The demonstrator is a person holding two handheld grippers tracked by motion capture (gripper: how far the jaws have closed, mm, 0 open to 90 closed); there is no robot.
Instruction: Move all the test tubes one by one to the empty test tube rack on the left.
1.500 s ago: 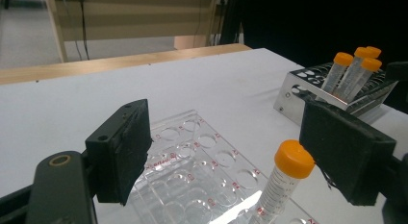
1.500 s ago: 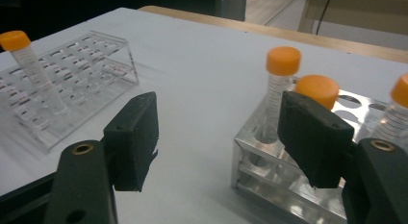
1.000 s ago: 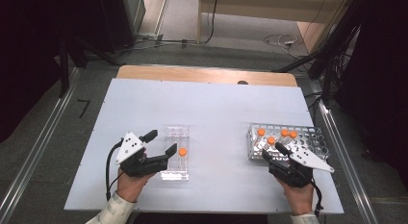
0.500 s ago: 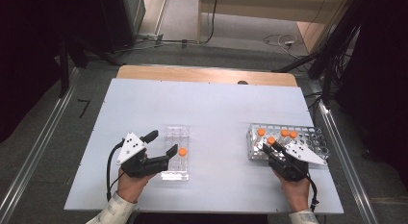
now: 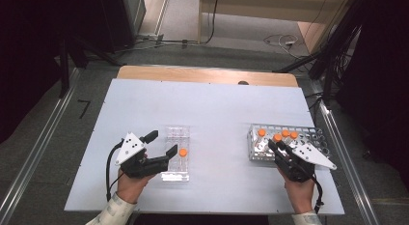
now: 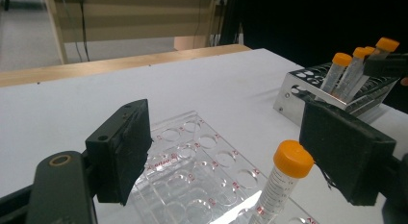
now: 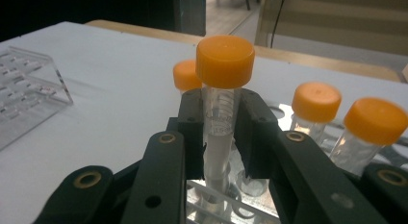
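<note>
Right gripper view: right gripper jaws, just closed, clamp an orange-capped tube standing in the metal rack; ready to lift. Left gripper jaws gape around the clear rack holding one tube.

Orange-capped tubes — five in all: four in the metal rack, one standing in the clear plastic rack. Racks — two, one metal, one clear. Grippers — two, one per hand: left gripper, right gripper. One white table. Empty holes in both racks are too many and too small to count.
</note>
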